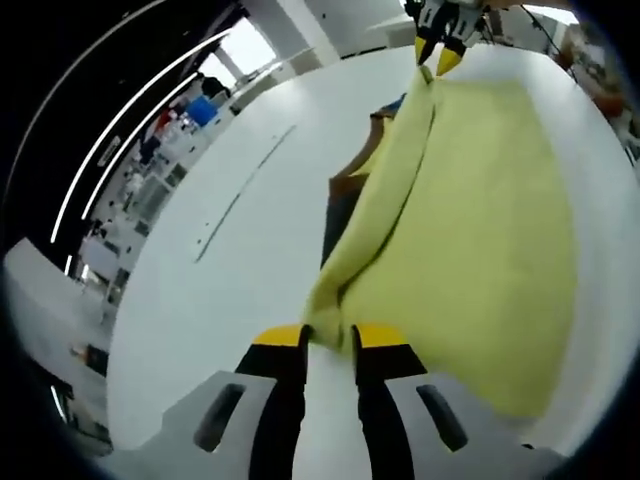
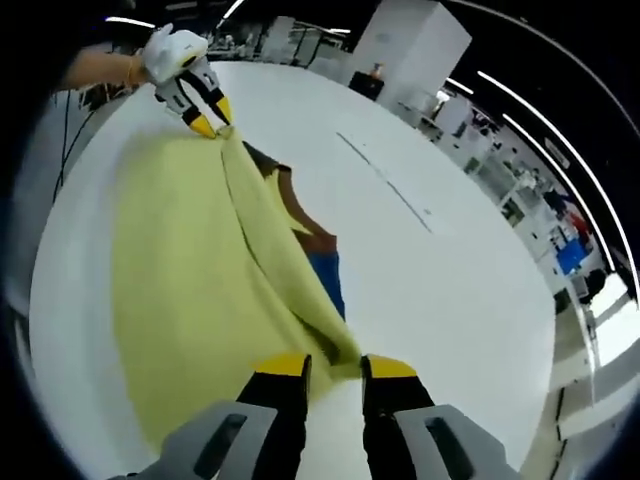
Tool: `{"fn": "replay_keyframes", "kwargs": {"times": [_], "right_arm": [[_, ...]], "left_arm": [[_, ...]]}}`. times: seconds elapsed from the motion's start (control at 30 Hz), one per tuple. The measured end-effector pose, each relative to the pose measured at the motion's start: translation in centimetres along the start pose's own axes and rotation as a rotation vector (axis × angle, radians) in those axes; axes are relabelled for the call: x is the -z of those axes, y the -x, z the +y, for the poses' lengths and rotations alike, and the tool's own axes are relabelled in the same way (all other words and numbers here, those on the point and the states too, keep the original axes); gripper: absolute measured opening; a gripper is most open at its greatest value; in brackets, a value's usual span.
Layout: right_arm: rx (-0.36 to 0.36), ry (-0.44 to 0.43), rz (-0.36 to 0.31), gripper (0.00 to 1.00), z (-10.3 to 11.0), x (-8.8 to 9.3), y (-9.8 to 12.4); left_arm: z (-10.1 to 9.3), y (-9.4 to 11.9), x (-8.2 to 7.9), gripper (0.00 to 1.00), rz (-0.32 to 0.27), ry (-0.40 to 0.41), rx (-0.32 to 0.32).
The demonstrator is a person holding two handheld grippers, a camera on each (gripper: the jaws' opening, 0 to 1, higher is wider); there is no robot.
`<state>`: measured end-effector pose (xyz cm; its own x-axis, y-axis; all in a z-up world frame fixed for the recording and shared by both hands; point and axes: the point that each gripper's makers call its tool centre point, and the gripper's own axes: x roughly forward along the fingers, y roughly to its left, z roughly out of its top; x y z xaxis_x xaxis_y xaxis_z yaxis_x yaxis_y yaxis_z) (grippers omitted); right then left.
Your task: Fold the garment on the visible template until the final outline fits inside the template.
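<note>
A pale yellow garment [image 1: 480, 220] lies spread on the white table [image 1: 200, 300]. One long edge of it is raised into a taut ridge between the two grippers. My left gripper [image 1: 330, 338] is shut on the near end of that ridge, with cloth bunched between its yellow-tipped jaws. The right gripper [image 1: 437, 62] pinches the far end. In the right gripper view the garment [image 2: 180, 280] runs from my right gripper [image 2: 337, 365], shut on a corner, up to the left gripper [image 2: 212, 122]. A brown and blue flat piece [image 2: 318, 250] shows from under the ridge, and this flat piece [image 1: 345, 195] is partly hidden.
A thin line of marks [image 1: 245, 190] crosses the bare table beside the garment. A gloved hand [image 2: 165, 50] holds the far gripper. Beyond the round table's edge stand shelves with coloured items [image 1: 190, 115] and a white pillar [image 2: 410, 50].
</note>
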<state>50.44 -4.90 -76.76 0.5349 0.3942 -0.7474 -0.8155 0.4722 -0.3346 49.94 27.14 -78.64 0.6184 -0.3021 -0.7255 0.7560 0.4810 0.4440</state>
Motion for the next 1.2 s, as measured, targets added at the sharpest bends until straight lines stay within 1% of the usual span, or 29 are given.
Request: {"fn": "replay_keyframes", "kwargs": {"times": [0.1,0.2,0.27,0.3,0.33,0.37,0.43,0.53,0.57,0.63,0.77,0.83,0.87,0.97,1.03,1.1,1.13,1.2], "right_arm": [[-0.045,-0.008,0.001,0.17,0.8,0.2,-0.7],[-0.048,-0.003,0.029,0.16,0.8,1.0,-1.6],[-0.050,-0.023,0.039,0.15,0.6,1.3,-2.0],[-0.058,-0.049,0.027,0.15,0.6,1.2,-2.2],[-0.062,-0.069,0.018,0.15,0.5,1.1,-2.4],[-0.067,-0.079,0.012,0.15,0.3,1.1,-2.6],[-0.061,-0.091,0.015,0.14,-0.1,1.2,-2.9],[-0.048,-0.105,0.019,0.14,-0.8,1.2,-2.9],[-0.034,-0.108,0.029,0.13,-1.3,1.3,-2.9],[-0.032,-0.109,0.043,0.12,-1.6,1.6,-3.1],[-0.054,-0.111,0.039,0.10,-1.5,1.4,-3.5],[-0.058,-0.128,0.038,0.09,-1.6,1.3,-3.6],[-0.058,-0.133,0.037,0.08,-1.6,1.3,-3.7],[-0.075,-0.134,0.034,0.00,-1.2,1.2,-3.9],[-0.065,-0.125,0.040,0.00,-1.2,1.2,-4.0],[-0.066,-0.152,0.045,0.00,-1.3,1.2,-3.9],[-0.057,-0.163,0.045,0.00,-1.6,1.1,-3.8],[-0.035,-0.161,0.044,0.00,-2.1,0.8,-3.5]], "left_arm": [[0.1,-0.1,0.1,0.15,-0.003,0.011,0.000],[0.0,-0.2,0.1,0.14,-0.006,0.019,0.008],[0.1,-0.3,0.1,0.14,-0.008,0.027,0.010],[0.2,-0.4,0.2,0.13,-0.009,0.039,0.011],[0.2,-0.4,0.3,0.13,-0.006,0.100,0.016],[0.3,-0.5,0.3,0.13,-0.006,0.129,0.016],[0.8,-0.7,0.3,0.13,-0.008,0.158,0.012],[0.9,-0.8,0.3,0.13,-0.001,0.166,0.007],[1.0,-0.8,0.3,0.13,0.002,0.165,0.003],[1.0,-0.9,0.3,0.12,0.005,0.164,-0.001],[1.2,-1.1,0.3,0.11,0.007,0.178,-0.004],[1.2,-1.1,0.3,0.10,0.008,0.187,-0.005],[1.2,-1.1,0.3,0.10,0.006,0.191,-0.007],[1.3,-1.1,0.4,0.09,0.010,0.198,-0.014],[1.6,-0.9,0.6,0.06,0.029,0.203,-0.033],[1.8,-0.7,0.4,0.02,0.019,0.210,-0.042],[2.1,-0.6,0.0,0.01,-0.004,0.230,-0.048],[2.8,-0.3,-0.5,0.01,-0.031,0.251,-0.065]]}}
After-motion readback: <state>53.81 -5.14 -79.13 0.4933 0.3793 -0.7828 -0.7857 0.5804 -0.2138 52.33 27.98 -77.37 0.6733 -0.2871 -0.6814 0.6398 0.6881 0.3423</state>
